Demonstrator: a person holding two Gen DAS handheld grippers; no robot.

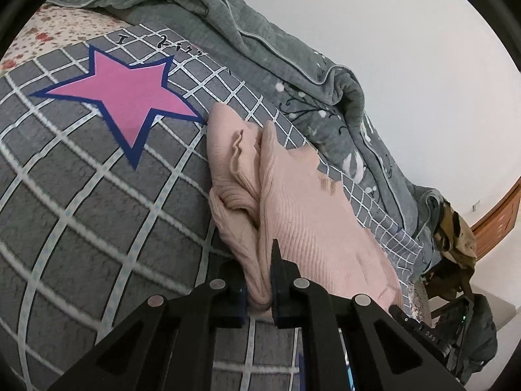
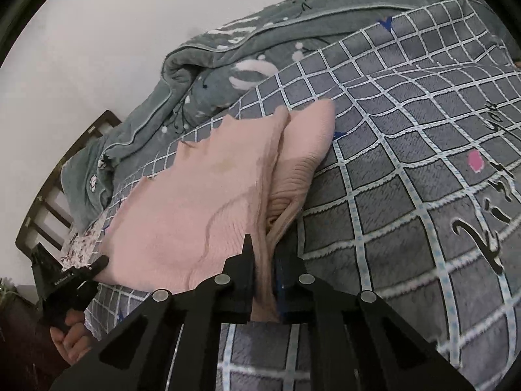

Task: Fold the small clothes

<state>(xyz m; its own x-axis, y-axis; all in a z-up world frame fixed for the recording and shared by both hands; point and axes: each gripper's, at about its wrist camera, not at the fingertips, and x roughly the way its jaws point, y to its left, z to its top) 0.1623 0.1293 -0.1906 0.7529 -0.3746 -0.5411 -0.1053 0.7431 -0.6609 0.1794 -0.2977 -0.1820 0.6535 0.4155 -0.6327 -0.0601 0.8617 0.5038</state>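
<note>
Both of your tongs are clenching the same pink knit garment. Your left gripper is pinching a bunched fold of its near edge between its two black fingers, and your right gripper is doing the same with a gathered ridge of the knit on its own side. In the right wrist view your left gripper is also showing at the lower left, with your hand wrapped around its handle, its tip touching the garment's edge.

The pink knit garment is lying on the grey checked blanket, stretching away from both grippers. Its long axis is running from the fingers toward the far side of the bed, ending near the rumpled grey-green quilt. One layer is lying doubled over another, with a ribbed, rolled section showing beside the flatter top panel.

A pink star outlined in blue is printed on the blanket to the left of the garment in the left wrist view, its nearest point almost touching the knit. Beyond the garment the quilt is piling up against the white wall. A dark wooden slatted headboard is standing at the left of the right wrist view, and a heap of brownish and dark cloth is sitting past the bed's edge.
</note>
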